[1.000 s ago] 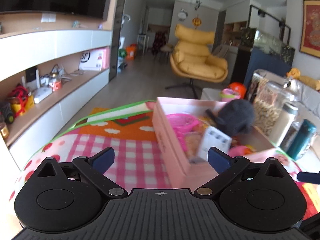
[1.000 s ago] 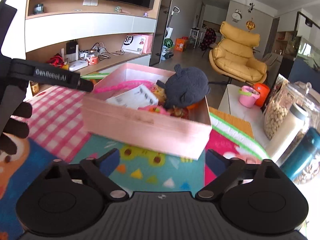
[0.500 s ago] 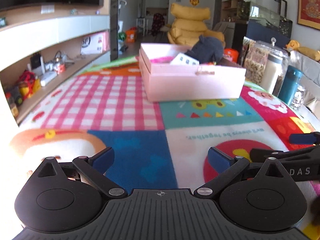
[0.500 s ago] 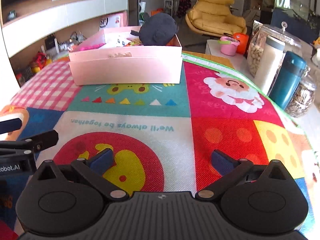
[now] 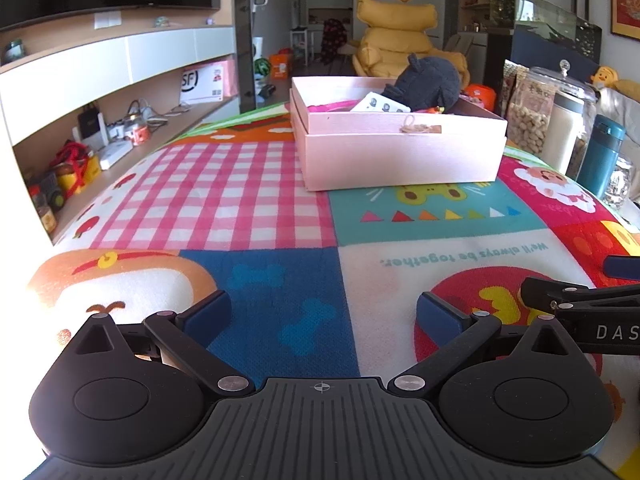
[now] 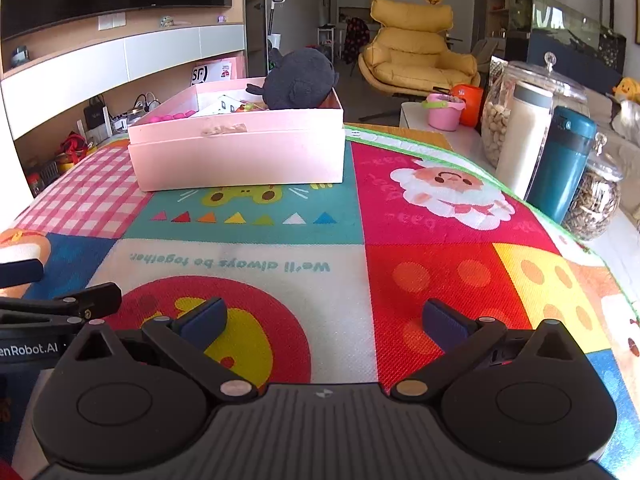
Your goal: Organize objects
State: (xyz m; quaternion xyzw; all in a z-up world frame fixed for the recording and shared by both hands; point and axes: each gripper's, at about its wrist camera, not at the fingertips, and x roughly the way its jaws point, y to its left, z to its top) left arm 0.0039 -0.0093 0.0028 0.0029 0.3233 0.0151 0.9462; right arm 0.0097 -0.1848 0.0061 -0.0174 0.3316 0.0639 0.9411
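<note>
A pink box (image 5: 400, 156) sits on the far part of a colourful play mat (image 5: 256, 196); it also shows in the right wrist view (image 6: 240, 156). In it lie a dark grey plush toy (image 5: 428, 84), a white card (image 5: 380, 105) and pink items; the plush also shows in the right wrist view (image 6: 300, 80). My left gripper (image 5: 322, 314) is open and empty, low over the near mat, well short of the box. My right gripper (image 6: 326, 320) is open and empty beside it, also over the near mat.
Glass jars (image 6: 516, 120), a teal flask (image 6: 564, 160) and a small seed jar (image 6: 596, 200) stand along the mat's right edge. A shelf unit with clutter (image 5: 92, 140) runs along the left. A yellow armchair (image 6: 416, 56) stands beyond.
Both grippers have pulled back from right at the box to the near side of the mat. The box and its contents stay in place. Both stay open.
</note>
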